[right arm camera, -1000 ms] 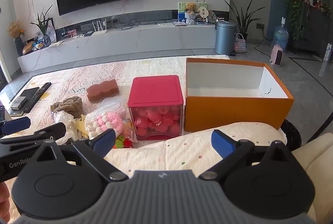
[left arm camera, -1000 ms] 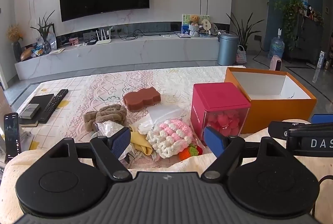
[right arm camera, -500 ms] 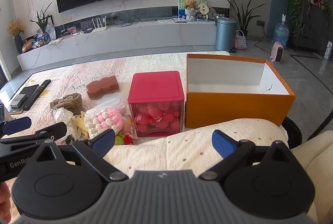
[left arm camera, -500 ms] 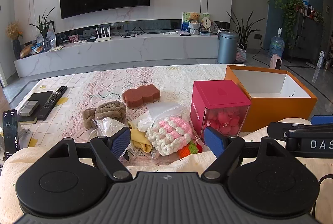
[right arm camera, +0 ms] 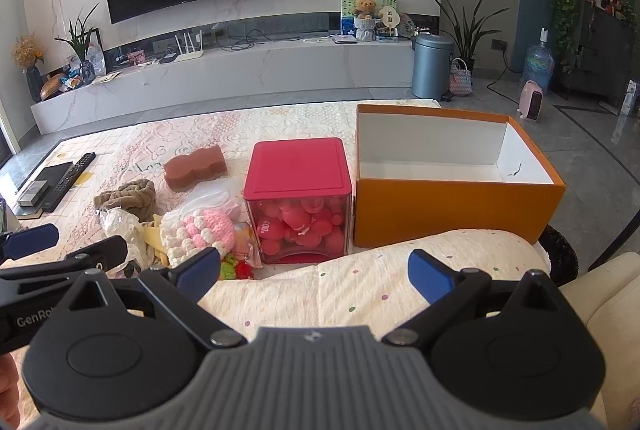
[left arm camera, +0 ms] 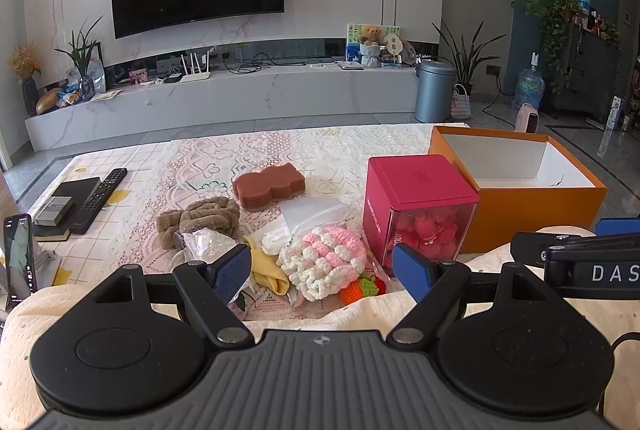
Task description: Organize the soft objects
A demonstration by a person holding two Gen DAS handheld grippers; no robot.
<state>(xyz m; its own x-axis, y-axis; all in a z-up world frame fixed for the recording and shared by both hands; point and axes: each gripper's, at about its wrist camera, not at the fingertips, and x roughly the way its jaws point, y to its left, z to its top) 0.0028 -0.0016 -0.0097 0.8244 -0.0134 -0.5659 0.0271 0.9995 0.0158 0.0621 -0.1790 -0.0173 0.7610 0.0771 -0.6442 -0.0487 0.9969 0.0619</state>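
Crocheted pink-and-white toy (left arm camera: 324, 262) lies beyond and between left gripper's (left arm camera: 322, 272) released, empty jaws.

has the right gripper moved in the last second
Yes, slightly. In the right wrist view the right gripper has risen or tipped down a little: the orange box and red box sit lower in frame than before.

Left gripper (left arm camera: 322, 272) raised slightly, tilted up; crochet bundle (left arm camera: 324, 260) sits lower between its fingers. Right gripper (right arm camera: 314, 272) lifted likewise; orange box (right arm camera: 456, 206) unmoved.
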